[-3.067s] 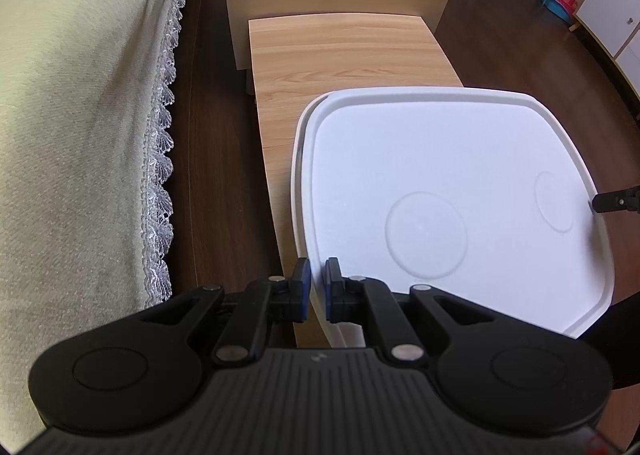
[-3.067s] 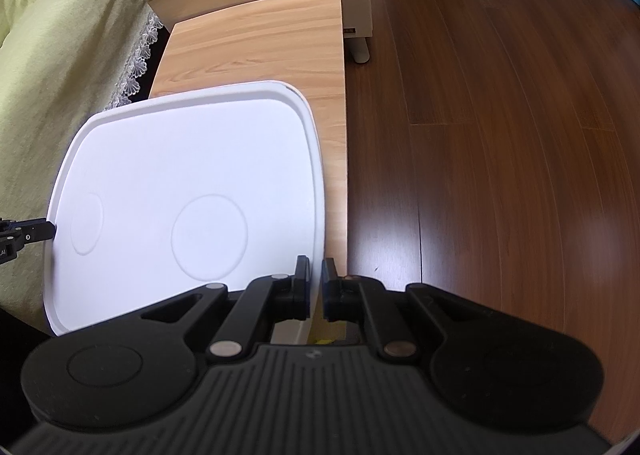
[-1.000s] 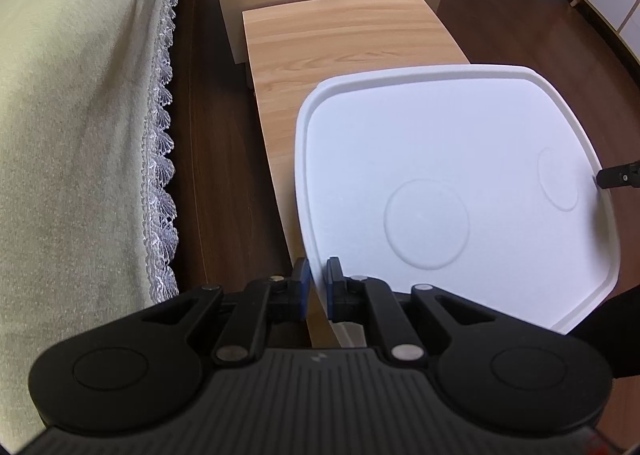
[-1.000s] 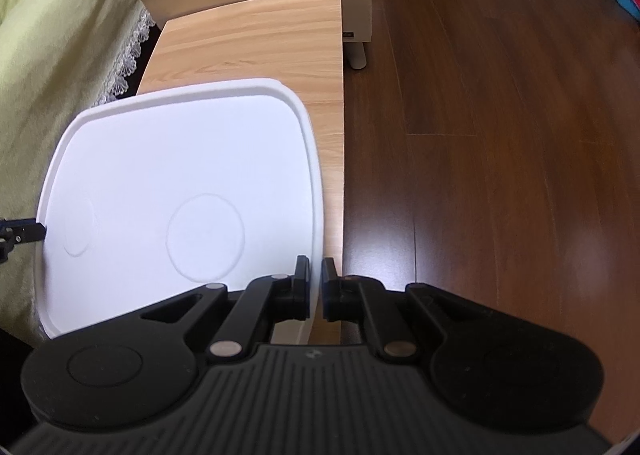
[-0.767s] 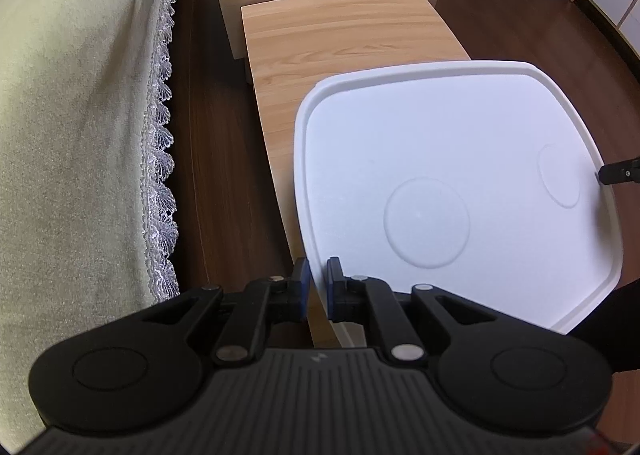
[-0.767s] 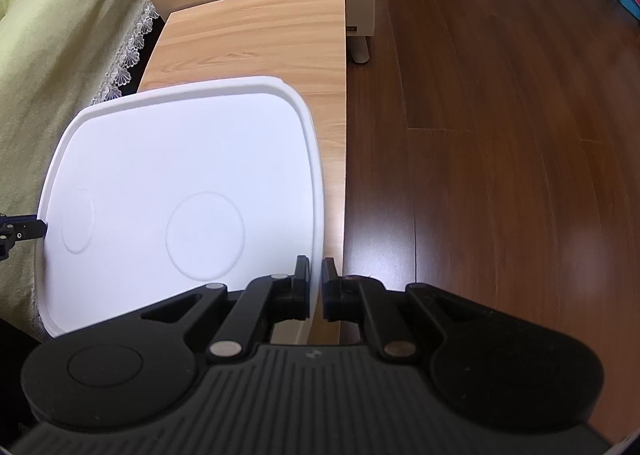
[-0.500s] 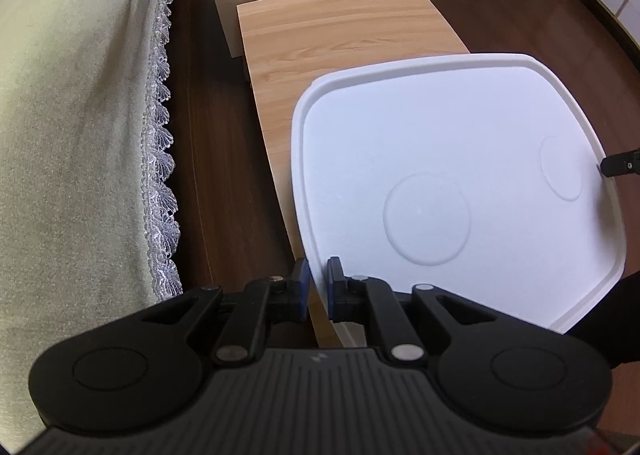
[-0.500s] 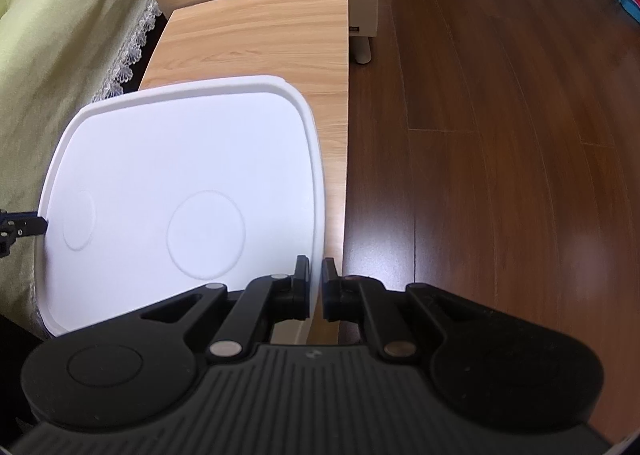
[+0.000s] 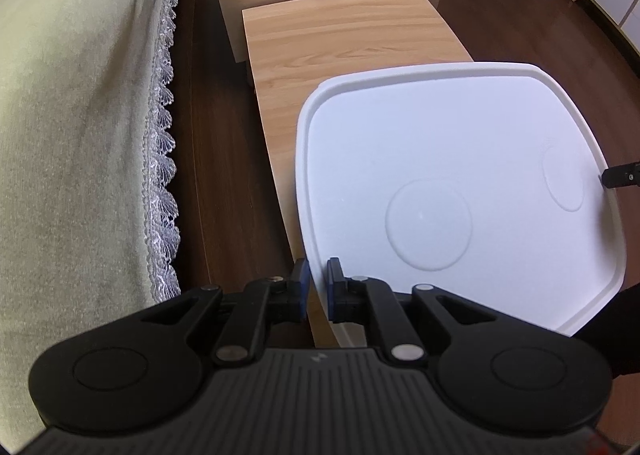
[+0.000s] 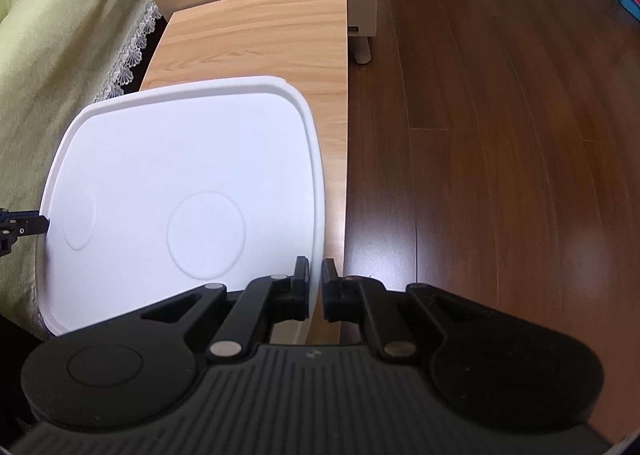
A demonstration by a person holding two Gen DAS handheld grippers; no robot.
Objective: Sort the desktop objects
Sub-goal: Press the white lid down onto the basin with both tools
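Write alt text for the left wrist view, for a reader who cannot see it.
The left gripper is clamped on the near left rim of a large white tray, which sits over a light wooden table. The right gripper meets the tray's opposite rim at the picture's right edge. A green lace-trimmed cover fills the left side above dark wood floor.

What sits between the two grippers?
Only the flat white plastic tray, bare on top; the left gripper and right gripper clamp opposite rims, shown in both wrist views.

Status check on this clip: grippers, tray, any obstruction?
Left gripper shut on white tray rim; right gripper shut on opposite rim. Tray empty, over wooden table. Nothing in the way.
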